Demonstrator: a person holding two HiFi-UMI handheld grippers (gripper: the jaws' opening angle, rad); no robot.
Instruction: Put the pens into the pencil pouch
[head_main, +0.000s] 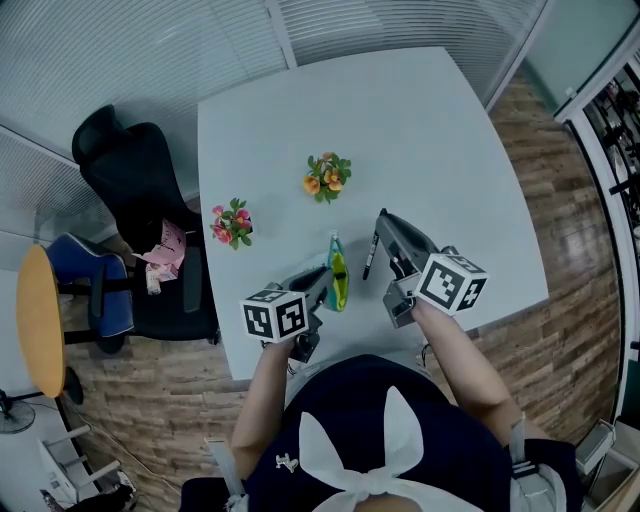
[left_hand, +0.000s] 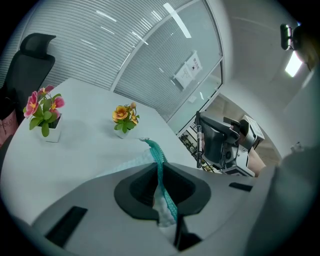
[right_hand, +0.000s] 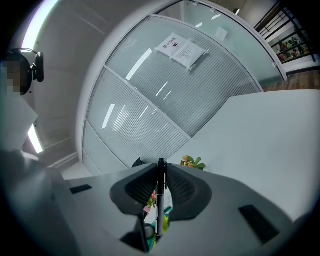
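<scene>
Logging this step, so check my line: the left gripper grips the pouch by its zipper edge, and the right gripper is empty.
Wrong on one count. The right gripper is not empty: it is shut on a black pen, as the right gripper view shows. The left gripper does grip the pouch by its zipper edge.

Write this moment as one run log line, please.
left gripper: shut on pouch | right gripper: shut on pen | pen: right of pouch, not yet inside
</scene>
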